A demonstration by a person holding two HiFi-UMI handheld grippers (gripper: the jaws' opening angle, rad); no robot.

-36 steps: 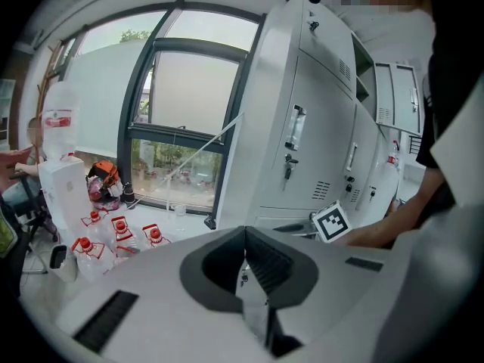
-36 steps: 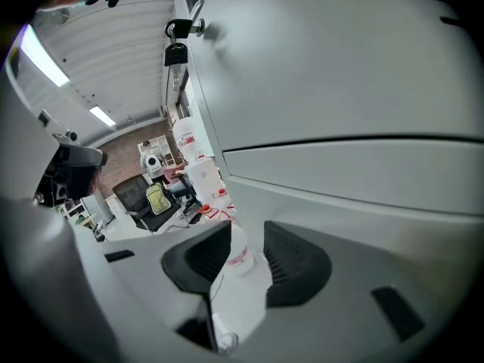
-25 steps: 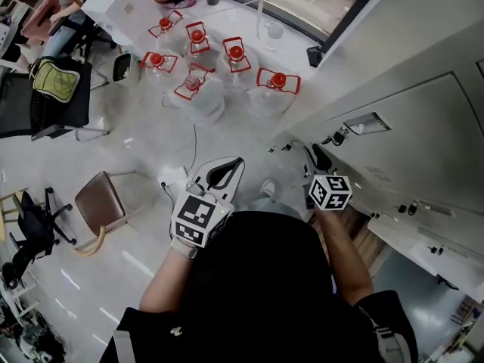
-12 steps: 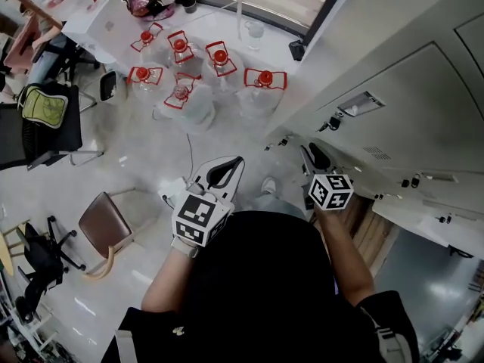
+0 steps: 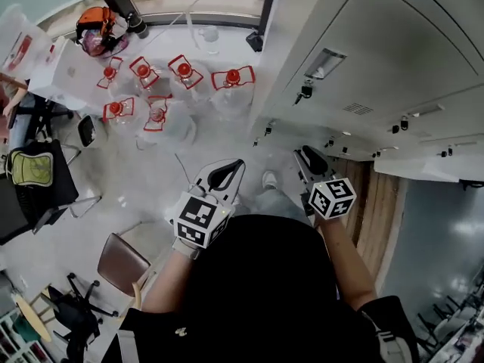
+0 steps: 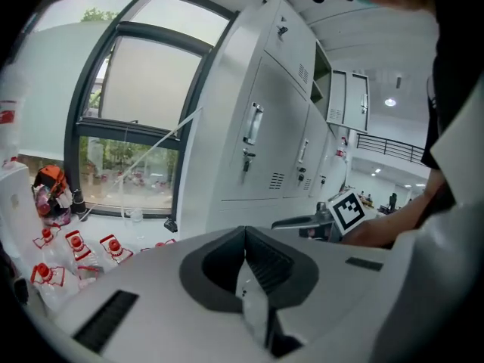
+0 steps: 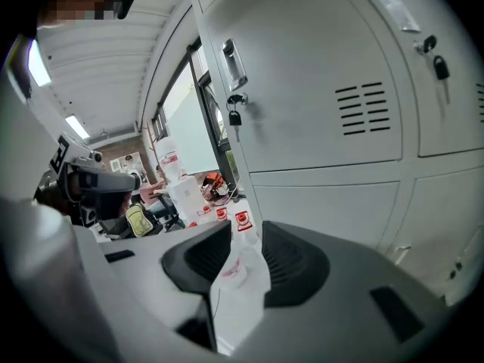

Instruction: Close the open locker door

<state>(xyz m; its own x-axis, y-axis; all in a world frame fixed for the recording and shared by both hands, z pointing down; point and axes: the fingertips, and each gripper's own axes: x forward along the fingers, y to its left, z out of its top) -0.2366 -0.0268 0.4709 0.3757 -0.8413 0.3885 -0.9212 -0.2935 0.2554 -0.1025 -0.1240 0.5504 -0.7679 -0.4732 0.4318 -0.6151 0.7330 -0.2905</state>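
Observation:
A bank of grey lockers [image 5: 363,59] fills the upper right of the head view, its doors fitted with handles and keyed locks [image 7: 235,118]. In the left gripper view, two upper-row doors [image 6: 355,100] farther down the row stand open. My left gripper [image 5: 239,162] is held out before the person's chest, shut and holding nothing, pointing towards the window end. My right gripper [image 5: 301,151] is beside it, close to the lower lockers and touching none. Its jaws stand a narrow gap apart with nothing between them. The nearest locker door [image 7: 318,89] looks closed.
Several large water bottles with red caps [image 5: 181,70] stand on the floor by the window [image 6: 128,89]. A brown chair [image 5: 125,263] and an office chair with a green bag [image 5: 30,169] are at the left. A white table [image 5: 60,66] stands at the far left.
The head view has swung round: the lockers now spread across the top right and the bottles have slid left. Both grippers keep about the same place before the body.

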